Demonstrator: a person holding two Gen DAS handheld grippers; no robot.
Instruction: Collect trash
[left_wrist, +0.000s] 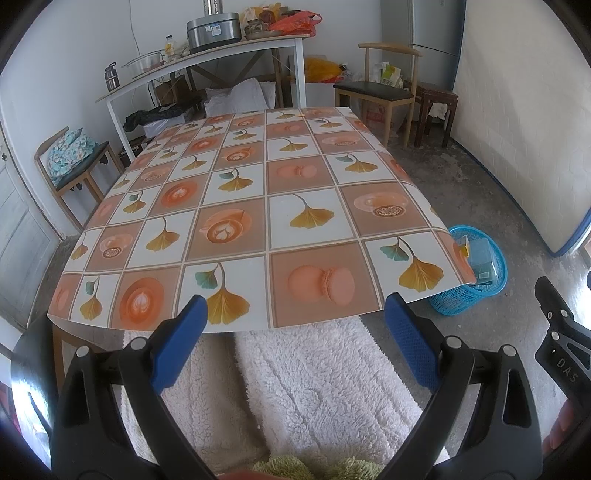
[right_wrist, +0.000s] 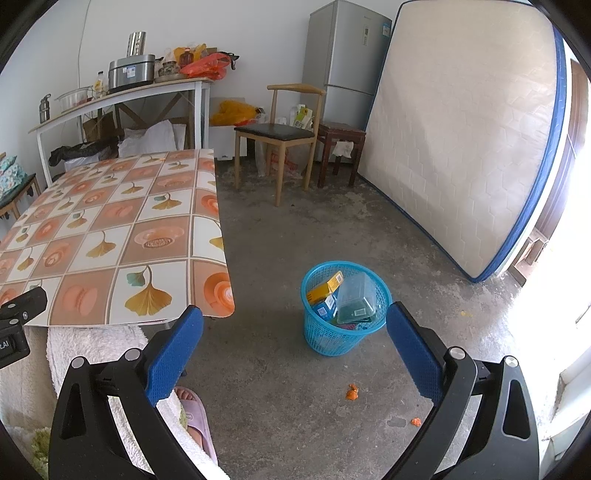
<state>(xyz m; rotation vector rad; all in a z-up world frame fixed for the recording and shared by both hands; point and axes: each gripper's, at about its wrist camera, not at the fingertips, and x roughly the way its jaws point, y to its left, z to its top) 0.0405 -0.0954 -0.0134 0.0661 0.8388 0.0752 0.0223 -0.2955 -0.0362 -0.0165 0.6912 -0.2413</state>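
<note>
Bare tabletop w/ glossy orange-and-white ginkgo-print vinyl cloth (left_wrist: 258, 206) fills left wrist view; left gripper (left_wrist: 295, 317) wide open, empty, hovering at near edge. Round blue plastic mesh basket (left_wrist: 476, 280) half hidden behind cloth corner.

Right wrist view only: right gripper (right_wrist: 295, 328) wide open, empty; basket interior holds boxes + clear container; two small orange scraps (right_wrist: 351, 392) on concrete floor. Est. light, soft, crumbly; pinch gently at centre.
</note>
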